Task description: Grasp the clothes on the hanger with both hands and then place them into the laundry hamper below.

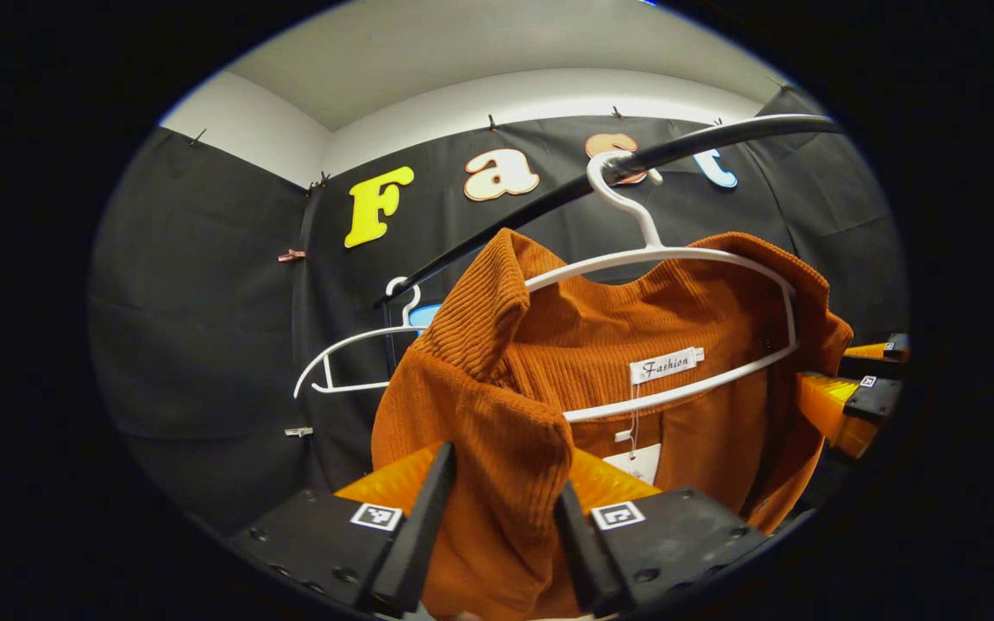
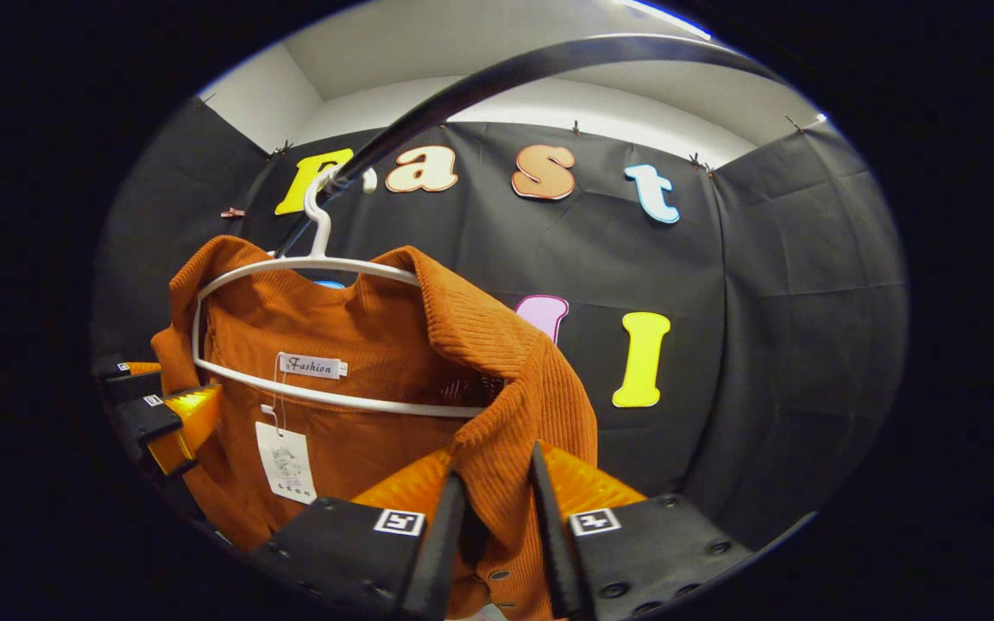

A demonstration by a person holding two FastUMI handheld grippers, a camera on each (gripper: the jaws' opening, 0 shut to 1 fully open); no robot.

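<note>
hanging from a white hanger (image 1: 678, 259) on the dark rail (image 1: 635, 164), the orange corduroy garment (image 1: 600, 345) sits with its shoulders bunched forward. the left tool (image 1: 497, 509) pinches one shoulder fold between its fingers, and the right tool (image 2: 497, 509) pinches the other, so the grasp step looks done, though how firmly is hard to judge. next it calls for lifting both shoulders up and clear of the hanger's arms, then lowering toward the hamper. the hanger's lower bar and the paper tag (image 2: 286, 461) could snag; an empty hanger (image 1: 350, 362) hangs nearby on the rail.
</note>
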